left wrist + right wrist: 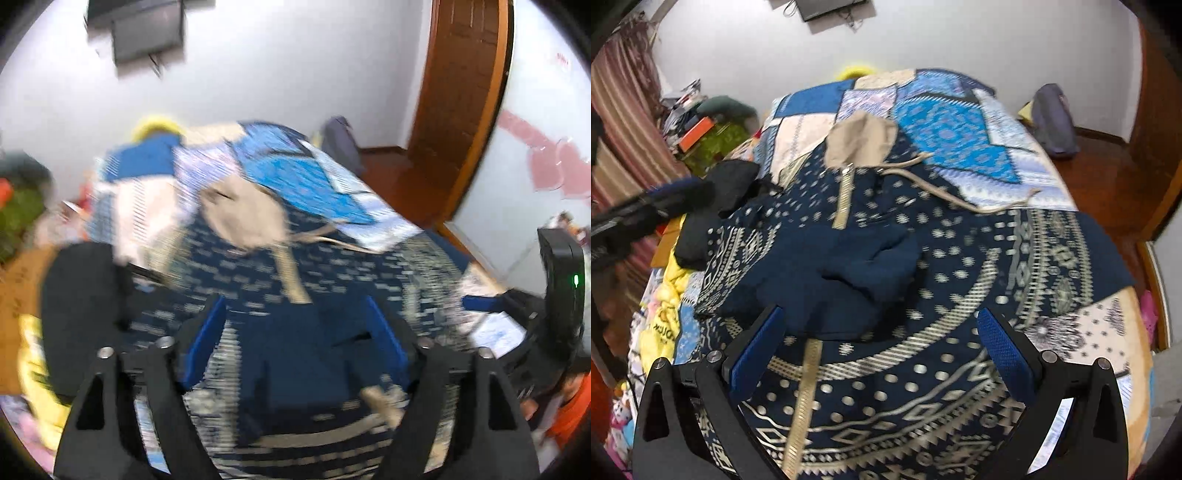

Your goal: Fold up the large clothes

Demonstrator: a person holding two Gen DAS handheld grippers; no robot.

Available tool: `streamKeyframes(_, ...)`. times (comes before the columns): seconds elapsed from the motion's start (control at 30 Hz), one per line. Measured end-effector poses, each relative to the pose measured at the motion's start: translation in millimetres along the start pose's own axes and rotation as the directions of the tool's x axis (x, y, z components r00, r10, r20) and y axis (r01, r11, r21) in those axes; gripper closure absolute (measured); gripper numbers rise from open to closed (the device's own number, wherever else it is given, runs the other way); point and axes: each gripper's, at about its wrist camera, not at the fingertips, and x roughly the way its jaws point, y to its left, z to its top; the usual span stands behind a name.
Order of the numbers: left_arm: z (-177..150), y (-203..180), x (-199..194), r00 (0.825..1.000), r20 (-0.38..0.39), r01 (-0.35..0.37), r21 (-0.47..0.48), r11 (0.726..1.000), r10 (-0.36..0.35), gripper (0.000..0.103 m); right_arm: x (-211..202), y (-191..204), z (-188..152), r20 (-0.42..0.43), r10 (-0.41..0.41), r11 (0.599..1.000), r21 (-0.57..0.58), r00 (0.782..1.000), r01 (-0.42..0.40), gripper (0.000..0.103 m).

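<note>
both claws open over the hoodie on the bed

a navy hoodie (923,258) with a pale geometric print is seen spread across a bed (1100,332), front up, its beige zip running from the near edge toward the far end. its beige hood (862,138) lies at the far end, with drawcords trailing to the right over a blue patchwork quilt (953,136). one plain navy sleeve (846,269) is laid folded across the chest.

the right claw (882,354) is held above the near hem, jaws spread wide, with nothing pressed between the blue pads (1004,354); the zip passes under the gap.

the left claw (295,332) is seen in a blurred view, also spread wide over navy cloth, with no cloth pinched between its blue pads (207,339). from the right view it appears at the far left edge as a dark blurred shape (646,210).

a black garment (716,206) lies at the left side of the bed, touching the hoodie's edge, and yellow cloth (670,295) sits just near of it. a wooden door (461,92) stands at the far right.
</note>
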Motion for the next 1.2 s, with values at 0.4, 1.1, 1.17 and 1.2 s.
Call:
streamKeyframes(0.4, -86.3, 79.4, 0.4, 0.973, -0.122, -0.195, 0.034, 0.98, 0.198, 0.01, 77.2, 33.6, 16.3, -0.141, -0.181, 0.961, -0.236, 0.973, 0.145, 0.046)
streamKeyframes(1.1, -115.1, 96.2, 29.5, 0.961, -0.207, -0.215, -0.131, 0.968, 0.185, 0.01, -8.0, 20.1, 55.8, 0.172, -0.232, 0.939, -0.217, 0.957, 0.267, 0.091)
streamKeyframes(1.17, -112.1, 90.9, 33.2, 0.962, -0.203, -0.212, -0.123, 0.969, 0.185, 0.01, -7.1, 11.8, 55.3, 0.169, -0.246, 0.943, -0.186, 0.954, 0.276, 0.091)
streamKeyframes(1.2, -111.6, 88.1, 35.9, 0.962, -0.205, -0.209, -0.12, 0.97, 0.182, 0.01, -4.2, 7.1, 54.9, 0.157, -0.249, 0.947, -0.167, 0.956, 0.274, 0.091)
